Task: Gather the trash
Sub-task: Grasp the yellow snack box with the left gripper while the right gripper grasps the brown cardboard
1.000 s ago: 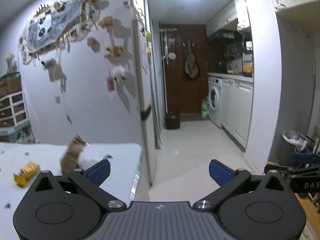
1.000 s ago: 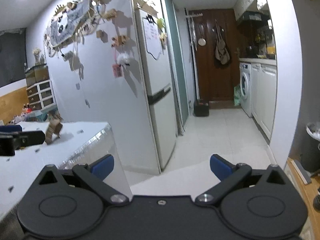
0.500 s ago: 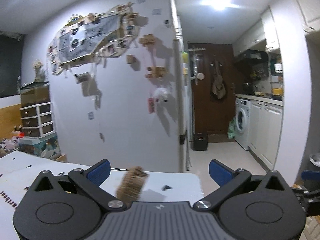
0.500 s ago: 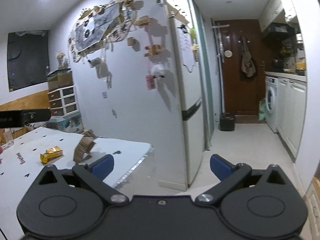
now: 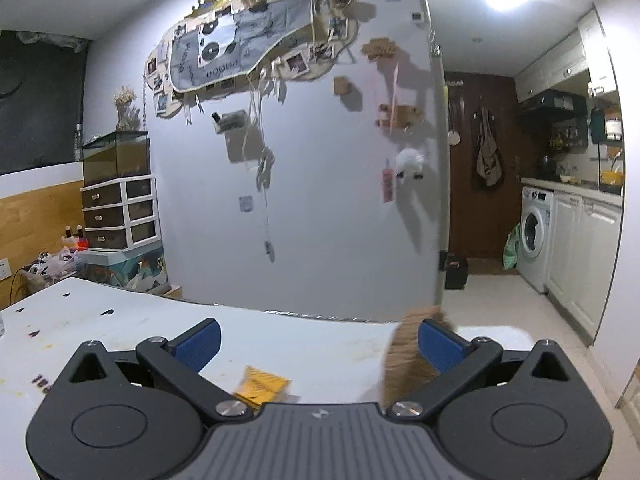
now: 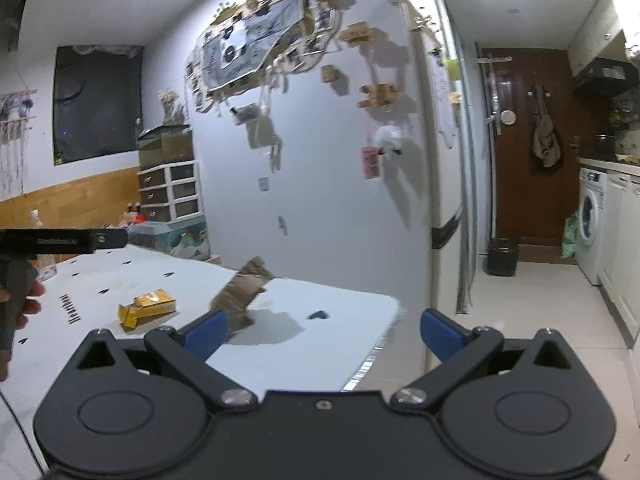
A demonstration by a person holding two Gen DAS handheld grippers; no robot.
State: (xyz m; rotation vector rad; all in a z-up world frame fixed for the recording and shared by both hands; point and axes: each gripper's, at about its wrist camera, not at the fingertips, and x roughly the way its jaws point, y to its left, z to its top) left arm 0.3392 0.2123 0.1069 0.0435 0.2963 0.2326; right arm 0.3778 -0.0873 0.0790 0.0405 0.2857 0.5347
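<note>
A crumpled brown paper bag [image 6: 241,293] stands on the white table [image 6: 332,332] near its right end. A small yellow carton [image 6: 147,307] lies to its left. My left gripper [image 5: 318,344] is open above the table; the yellow carton [image 5: 262,386] lies between its fingers and the brown bag [image 5: 404,356] is blurred behind its right finger. My right gripper [image 6: 324,330] is open and empty, held before the table's right end, with the bag just beyond its left finger. The left gripper's body [image 6: 60,240] shows at the left edge of the right wrist view.
A wall with hanging decorations [image 5: 256,60] stands behind the table. A drawer unit [image 5: 120,212] is at the back left. To the right are a fridge [image 6: 444,184], a kitchen corridor with a washing machine [image 5: 534,236] and a small black bin [image 6: 502,256] by the brown door.
Both grippers have swung left, from facing the corridor to facing the table. The yellow carton has come between my left fingers and the bag has slid to their right.
</note>
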